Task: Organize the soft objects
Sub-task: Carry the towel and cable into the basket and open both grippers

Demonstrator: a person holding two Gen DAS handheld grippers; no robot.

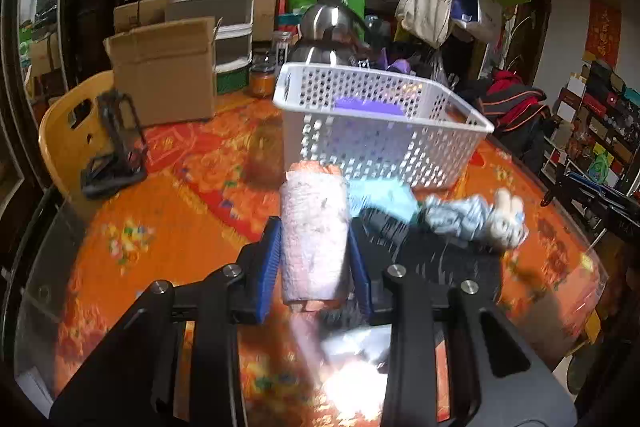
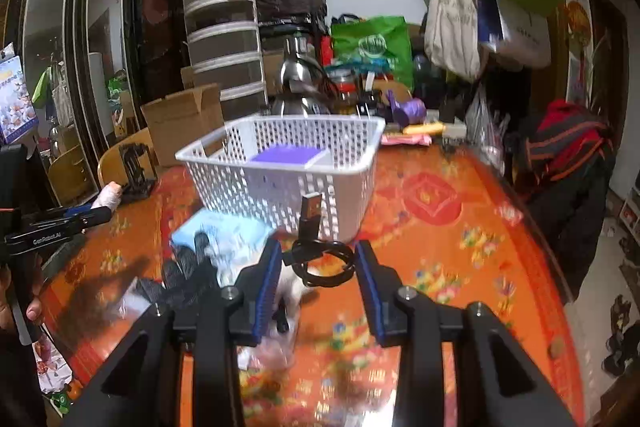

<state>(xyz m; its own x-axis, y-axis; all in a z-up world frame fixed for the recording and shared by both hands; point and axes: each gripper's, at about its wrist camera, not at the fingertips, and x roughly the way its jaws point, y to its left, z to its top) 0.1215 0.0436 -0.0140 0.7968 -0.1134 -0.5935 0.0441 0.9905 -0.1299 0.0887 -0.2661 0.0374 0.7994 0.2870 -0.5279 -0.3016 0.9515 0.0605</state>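
Pink-grey cloth: a rolled towel [image 1: 314, 231], lifted above the worktop [image 1: 160, 227], just near of the white basket [image 1: 384, 99].
Left gripper [image 1: 314, 247]: jaws pinching the roll across its middle, blue pads denting both flanks.
Right gripper [image 2: 316, 275]: jaws spread, holding nothing; a coiled black cable [image 2: 320, 259] lies between them on the worktop.
Basket contents: a purple block [image 2: 286, 155].
Waiting: light blue cloth [image 1: 384, 197], black glove [image 2: 188, 267], patterned bundle [image 1: 472, 215], near the basket's front wall.
Handling: likely light, squashy, prone to unrolling; a mid-roll grip seems safest.
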